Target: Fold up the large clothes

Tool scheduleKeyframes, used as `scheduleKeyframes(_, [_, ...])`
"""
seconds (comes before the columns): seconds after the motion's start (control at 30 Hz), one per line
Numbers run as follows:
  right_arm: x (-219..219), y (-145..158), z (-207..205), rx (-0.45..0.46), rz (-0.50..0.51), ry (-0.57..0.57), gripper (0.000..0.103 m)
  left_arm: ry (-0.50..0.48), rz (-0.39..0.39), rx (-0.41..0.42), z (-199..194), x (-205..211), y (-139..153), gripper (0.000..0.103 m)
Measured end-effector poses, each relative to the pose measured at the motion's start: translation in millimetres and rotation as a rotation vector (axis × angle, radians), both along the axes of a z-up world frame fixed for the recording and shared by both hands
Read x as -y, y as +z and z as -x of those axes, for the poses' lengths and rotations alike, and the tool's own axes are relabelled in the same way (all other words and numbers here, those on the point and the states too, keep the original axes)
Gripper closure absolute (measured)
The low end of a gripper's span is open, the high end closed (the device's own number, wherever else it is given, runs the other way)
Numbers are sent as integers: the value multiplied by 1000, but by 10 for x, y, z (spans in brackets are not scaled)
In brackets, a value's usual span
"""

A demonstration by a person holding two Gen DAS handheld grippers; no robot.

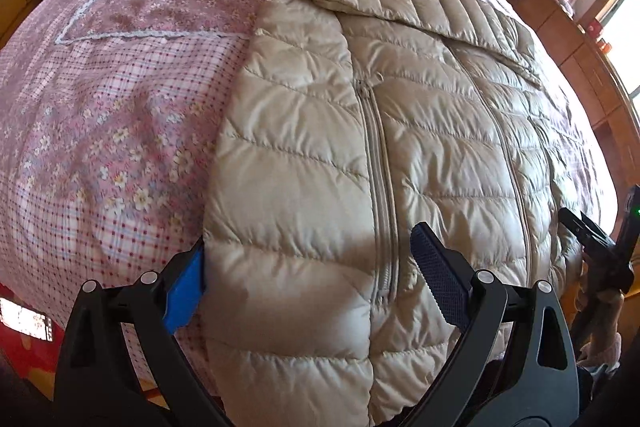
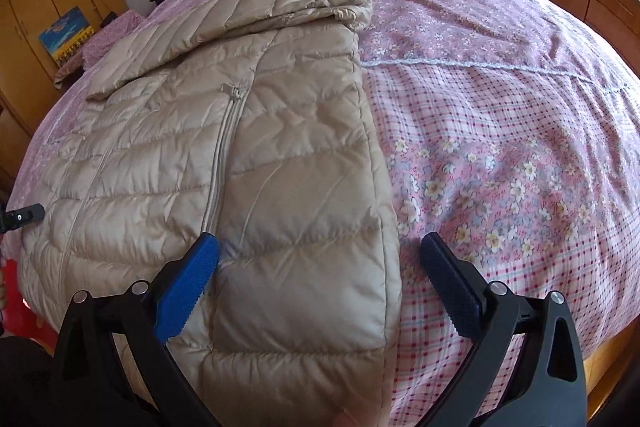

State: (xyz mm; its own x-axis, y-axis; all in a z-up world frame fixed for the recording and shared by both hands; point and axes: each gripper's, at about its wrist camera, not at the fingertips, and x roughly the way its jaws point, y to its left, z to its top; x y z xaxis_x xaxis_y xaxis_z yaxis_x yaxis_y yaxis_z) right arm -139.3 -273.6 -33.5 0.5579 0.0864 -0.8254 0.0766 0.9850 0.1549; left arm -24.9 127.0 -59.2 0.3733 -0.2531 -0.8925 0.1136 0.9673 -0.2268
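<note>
A beige quilted down jacket [image 1: 360, 155] lies flat on the bed [image 1: 100, 131], front up and zipped, its long axis running from the hem at the near edge away to the collar by the headboard. Both sleeves look folded in across the chest, so the garment is already a narrow rectangle.

The left gripper [image 1: 312, 283] sits at the hem over the jacket's left side edge. Its jaws are spread wide, the left blue pad just outside the jacket's edge and the right pad resting above the padding near a zip; the corner lies between them, unpinched.

The right gripper [image 2: 320, 283] mirrors this at the opposite hem corner. Its jaws are also spread, one pad over the quilting beside the pocket zip [image 2: 224, 147], the other out over the floral bedspread [image 2: 500, 155], with the jacket's right edge running between them.

Each hand is nearest its own hem corner, and neither holds anything. The likely next fold carries the hem forward along the long axis toward the collar, so both jaws probably need to close on the corners straddled here.
</note>
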Motion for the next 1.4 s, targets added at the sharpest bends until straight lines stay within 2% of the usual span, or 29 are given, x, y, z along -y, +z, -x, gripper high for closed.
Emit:
scheduleKeyframes(0.07, [14, -28, 12, -5, -17, -10, 6, 1, 2, -2, -8, 11, 9, 9])
scheduleKeyframes(0.23, [-19, -28, 29, -8, -33, -13, 9, -6, 93, -19, -2, 49, 53, 9])
scheduleKeyframes(0.4, [-169, -2, 51, -11, -41, 65, 11, -45, 111, -15, 40, 153, 99, 9])
scheduleKeyframes(0.57, [-255, -8, 41, 1, -32, 91, 15, -46, 59, -28, -2, 219, -41, 9])
scheduleKeyframes(0.6, [-262, -20, 35, -3, -26, 90, 20, -49, 45, -29, 0, 228, -76, 10])
scheduleKeyframes(0.77, [-232, -33, 75, -6, -8, 102, 25, -95, -56, -4, 45, 390, -123, 10])
scheduleKeyframes(0.97, [-192, -64, 109, -16, -42, 89, 28, -75, -28, -15, 0, 344, -108, 12])
scheduleKeyframes(1.07, [-224, -34, 135, -5, -38, 97, 38, -72, -20, -7, 19, 318, -86, 20])
scheduleKeyframes(1.17, [-248, 9, 151, 8, -31, 103, 50, -60, 4, -4, 38, 236, -35, 33])
scheduleKeyframes(1.3, [-245, 105, 180, 43, -28, 89, 73, -51, 50, 0, 54, 163, 23, 55])
scheduleKeyframes(1.4, [-234, 211, 214, 75, -29, 90, 80, -45, 71, 22, 83, 152, 126, 75])
